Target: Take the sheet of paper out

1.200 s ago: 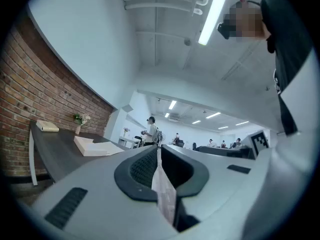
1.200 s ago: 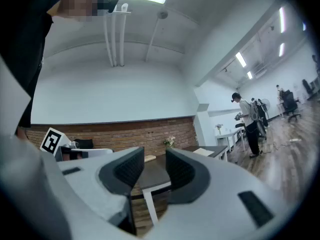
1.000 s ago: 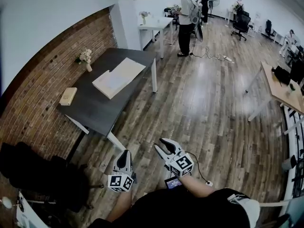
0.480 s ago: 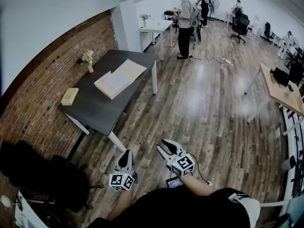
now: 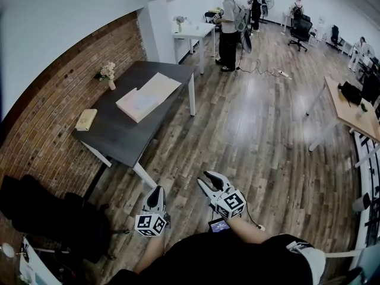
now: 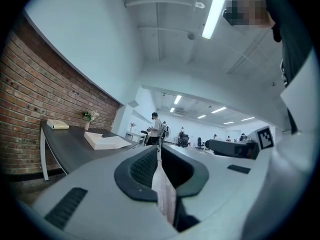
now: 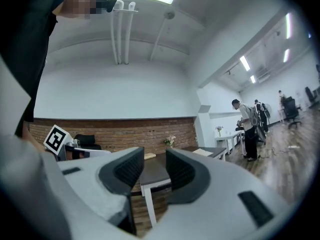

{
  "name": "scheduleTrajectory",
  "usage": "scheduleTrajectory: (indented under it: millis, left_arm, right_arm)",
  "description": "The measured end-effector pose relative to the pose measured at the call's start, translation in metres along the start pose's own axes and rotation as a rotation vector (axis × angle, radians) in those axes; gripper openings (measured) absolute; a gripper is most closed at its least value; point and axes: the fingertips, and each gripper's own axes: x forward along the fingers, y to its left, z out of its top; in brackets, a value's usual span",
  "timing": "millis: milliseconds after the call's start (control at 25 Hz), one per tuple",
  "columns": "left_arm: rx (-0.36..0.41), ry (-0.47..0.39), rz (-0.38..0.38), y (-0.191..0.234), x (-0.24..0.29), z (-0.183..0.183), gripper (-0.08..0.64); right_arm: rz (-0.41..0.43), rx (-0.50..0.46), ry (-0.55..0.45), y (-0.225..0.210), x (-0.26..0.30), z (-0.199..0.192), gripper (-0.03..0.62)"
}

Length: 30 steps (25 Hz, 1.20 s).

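A large flat cream folder or box (image 5: pixel 148 95) lies on the dark table (image 5: pixel 122 136) at the left; I cannot make out a separate sheet of paper on it. Both grippers hang low over the wooden floor, well short of the table. My left gripper (image 5: pixel 155 193) has its jaws together and holds nothing. To its right, my right gripper (image 5: pixel 206 180) stands open and empty. The left gripper view looks past the shut left gripper (image 6: pixel 159 153) to the cream folder (image 6: pixel 106 142). In the right gripper view the open right gripper (image 7: pixel 155 158) frames the table (image 7: pixel 155 173).
A small tan book (image 5: pixel 85 119) and a vase of flowers (image 5: pixel 107 74) also sit on the table, against the brick wall (image 5: pixel 53 94). Dark bags (image 5: pixel 47 215) lie at the lower left. A person (image 5: pixel 228 31) stands by a white table (image 5: pixel 193 31) far back.
Both grippers stay about where they were, left shut and right open. The person at the back has shifted slightly.
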Motion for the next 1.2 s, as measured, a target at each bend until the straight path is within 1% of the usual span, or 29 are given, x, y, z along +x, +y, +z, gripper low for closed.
scheduleTrajectory:
  millis: [120,280,400,600,760,840,1000,1080,1200]
  left_arm:
    - [-0.009,0.010,0.000,-0.007,0.004,-0.004,0.017]
    - [-0.002,0.011,-0.006,-0.017,0.015,-0.007,0.011]
    - [-0.019,0.012,0.009,-0.024,0.025,-0.012,0.005]
    - [-0.041,-0.018,0.037,-0.035,0.036,-0.013,-0.002]
    - [-0.015,0.008,0.012,-0.042,0.042,-0.019,-0.002]
    - [-0.008,0.017,0.018,-0.039,0.045,-0.021,-0.002]
    - [-0.034,0.017,0.044,-0.020,0.062,-0.025,-0.002]
    - [-0.048,0.015,0.037,-0.010,0.077,-0.028,-0.003]
    - [-0.059,0.013,0.005,0.008,0.110,-0.029,-0.003]
  right_arm:
    - [-0.002,0.018,0.003,-0.009,-0.011,-0.003,0.140]
    - [-0.019,0.044,0.015,-0.033,-0.025,-0.009,0.138]
    - [-0.014,0.054,0.019,-0.049,-0.032,-0.009,0.138]
    - [-0.003,0.064,0.014,-0.077,-0.041,-0.009,0.139]
    - [0.005,0.063,0.007,-0.088,-0.033,-0.008,0.138]
    - [0.007,0.069,0.000,-0.093,-0.025,-0.008,0.139]
    - [0.026,0.078,0.010,-0.105,-0.002,-0.015,0.140]
    - [0.029,0.083,0.025,-0.116,0.012,-0.021,0.138]
    - [0.017,0.094,0.037,-0.137,0.040,-0.025,0.138]
